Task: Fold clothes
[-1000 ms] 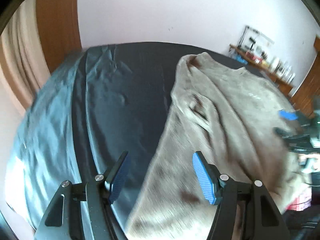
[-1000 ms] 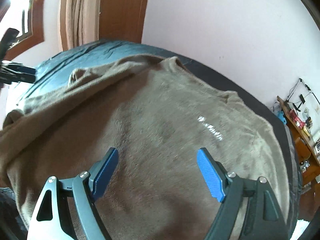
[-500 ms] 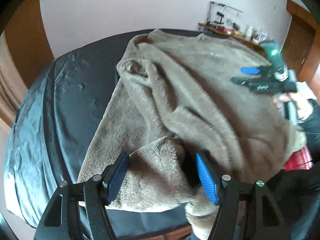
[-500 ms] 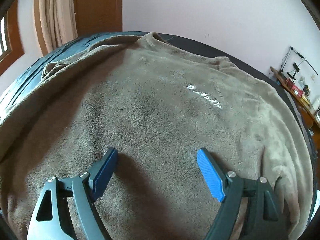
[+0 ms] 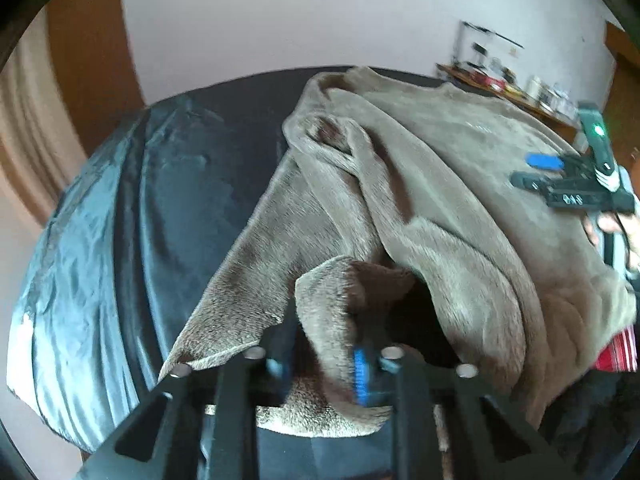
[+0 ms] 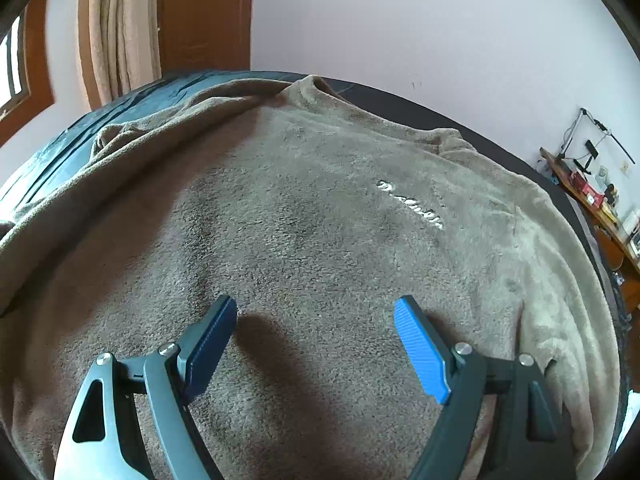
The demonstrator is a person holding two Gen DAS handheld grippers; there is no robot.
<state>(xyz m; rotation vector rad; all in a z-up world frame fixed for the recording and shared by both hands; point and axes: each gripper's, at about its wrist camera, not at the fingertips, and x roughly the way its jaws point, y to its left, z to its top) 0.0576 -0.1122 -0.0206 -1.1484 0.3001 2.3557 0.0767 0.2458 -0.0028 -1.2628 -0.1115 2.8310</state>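
Note:
A brown fleece sweatshirt (image 5: 460, 200) lies spread on a dark sheet-covered bed (image 5: 140, 220), its left sleeve bunched toward the collar. My left gripper (image 5: 320, 364) is shut on a fold of the sweatshirt's lower left edge, lifted a little off the bed. In the right wrist view the sweatshirt (image 6: 320, 220) fills the frame, with a white logo (image 6: 412, 204) on the chest. My right gripper (image 6: 316, 336) is open and empty, just above the lower front of the sweatshirt. It also shows in the left wrist view (image 5: 560, 176) at the right.
A pale wall (image 6: 400, 32) stands behind the bed. A cluttered wooden shelf (image 6: 600, 208) runs along the right. Curtains (image 6: 116, 32) and a wooden door frame are at the back left. A red striped cloth (image 5: 618, 352) shows at the bed's right edge.
My left gripper closed on a fold of the sweatshirt's lower left edge; it was open around it half a second ago. My right gripper stayed open and hovers lower over the sweatshirt's front.

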